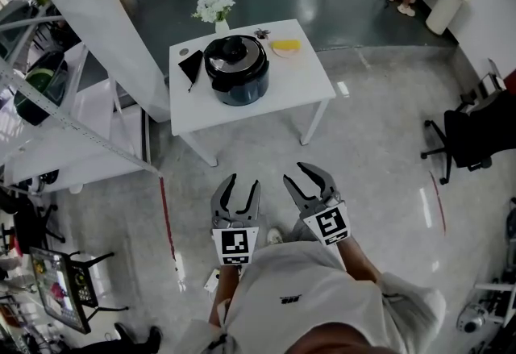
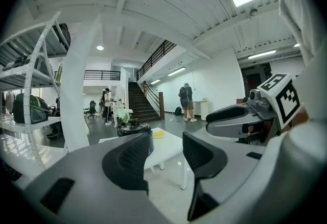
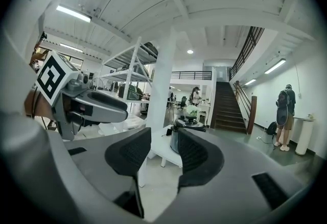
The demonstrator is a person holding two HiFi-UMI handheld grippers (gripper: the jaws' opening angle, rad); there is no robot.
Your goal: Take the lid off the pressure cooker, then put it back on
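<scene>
The pressure cooker (image 1: 235, 70) stands on a white table (image 1: 306, 82) well ahead of both tongs, far beyond their tips and a little toward the left tongs' side. Its dark lid (image 1: 234, 52) sits on the pot, so what is inside cannot be seen.

The left tongs (image 1: 244, 181) and the right tongs (image 1: 293, 172) hang side by side over bare floor, both pointing toward the table. Each gripper view shows its pads drawn in to a slim slit with nothing between them: both are closed and empty. The cooker shows small past the left pads (image 2: 134, 128) and just above the right ones (image 3: 188, 125).

The step in hand looks like the approach, with the lid not yet touched. The next move probably calls for bringing both tongs up to the table and spreading one pair wide enough to take the lid's top handle. The other pair may need to steady the pot, since such a lid likely has to turn before it lifts.

Beyond the cooker, on the far side from the tongs, a small vase holds white flowers (image 1: 214, 10). To the right tongs' side of it a shallow dish carries something yellow (image 1: 285, 46). A flat black item (image 1: 191, 64) lies on the left tongs' side.
</scene>
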